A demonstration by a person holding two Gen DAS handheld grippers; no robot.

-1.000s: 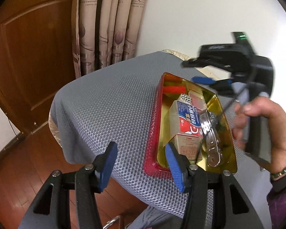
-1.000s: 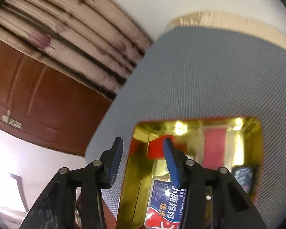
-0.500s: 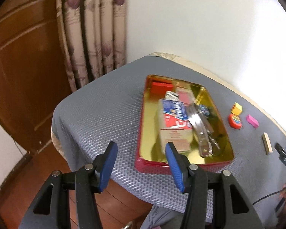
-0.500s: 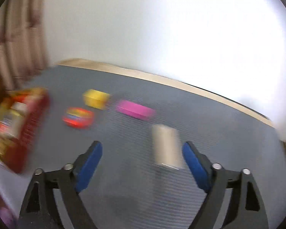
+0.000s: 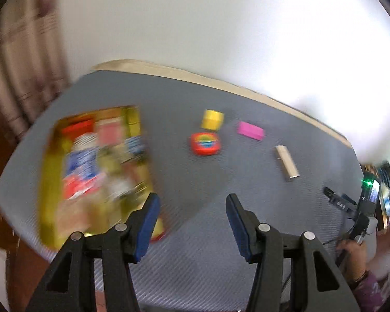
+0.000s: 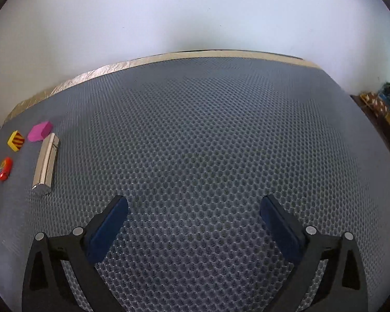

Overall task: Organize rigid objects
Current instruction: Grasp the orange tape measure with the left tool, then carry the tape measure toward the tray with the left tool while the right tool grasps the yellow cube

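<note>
Nearest the cameras, both claws are hanging empty with jaws spread wide: the left claw (image 5: 192,221) over the near edge of the tabletop (image 5: 221,195), the right claw (image 6: 195,223) over a bare stretch of the grey mesh cover toward the right side, probably readying for the next pickup. Just beyond the left claw, toward the left edge, the gold tray (image 5: 49,182) with a red rim is lying blurred, already crowded with boxes and packets, so it is likely serving as the collecting place. Further out, around the middle of the tabletop, four loose pieces are waiting apart from each other: the metallic bar (image 6: 46,163) closest, the red round piece (image 5: 206,143) nearer the tray, then the pink block (image 5: 250,130) and the yellow block (image 5: 212,120) toward the far edge. Judging by the layout, these four are remaining to be tidied, and the bar is sitting handiest for the right claw
</note>
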